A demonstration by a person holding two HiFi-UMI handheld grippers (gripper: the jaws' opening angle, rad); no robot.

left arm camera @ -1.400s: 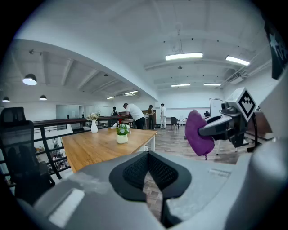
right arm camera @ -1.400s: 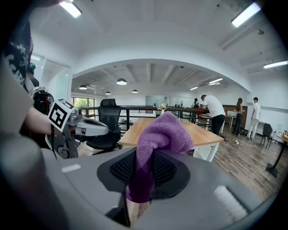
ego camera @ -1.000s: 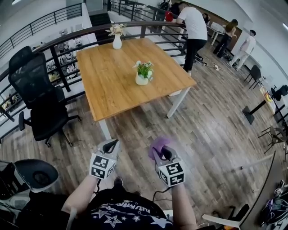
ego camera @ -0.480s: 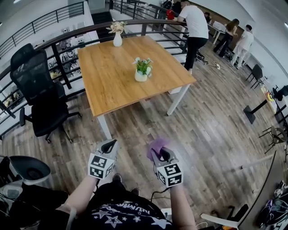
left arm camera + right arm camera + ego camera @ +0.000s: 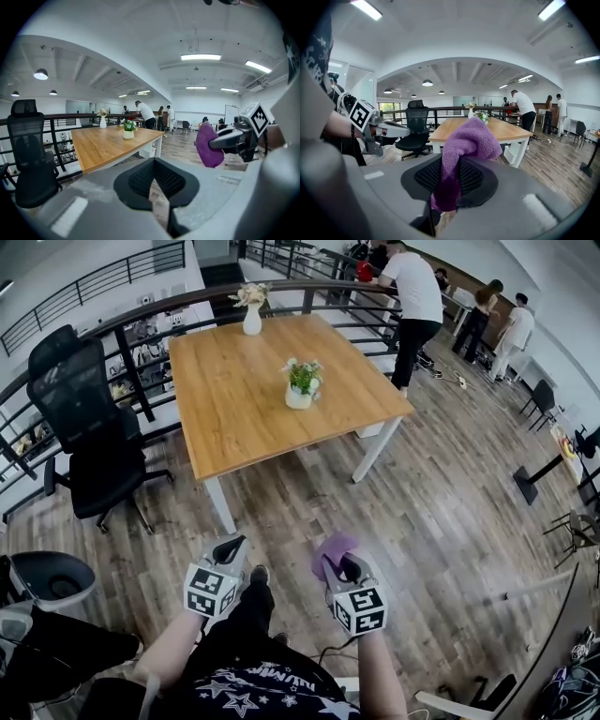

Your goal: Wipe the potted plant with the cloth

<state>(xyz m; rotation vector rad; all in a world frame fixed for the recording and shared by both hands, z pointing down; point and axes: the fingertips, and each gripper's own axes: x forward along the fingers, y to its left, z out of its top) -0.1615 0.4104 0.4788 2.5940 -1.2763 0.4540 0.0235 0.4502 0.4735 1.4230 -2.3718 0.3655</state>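
Observation:
A small potted plant [image 5: 301,386] in a white pot stands near the right side of the wooden table [image 5: 244,418]; it also shows far off in the left gripper view as the potted plant [image 5: 128,130] and in the right gripper view as the potted plant [image 5: 483,116]. My right gripper [image 5: 330,555] is shut on a purple cloth [image 5: 465,150], which bunches up above its jaws. The cloth [image 5: 333,547] hangs over the floor, well short of the table. My left gripper [image 5: 232,545] is shut with nothing in it, level with the right one.
A white vase with flowers [image 5: 251,315] stands at the table's far edge. A black office chair [image 5: 84,442] is left of the table, by a dark railing [image 5: 141,324]. Several people [image 5: 417,296] stand beyond the table's far right corner. Wooden floor lies between me and the table.
The view has shifted slightly, with the table a little further off in the picture. Both grippers sit a little lower in the head view, the cloth still held.

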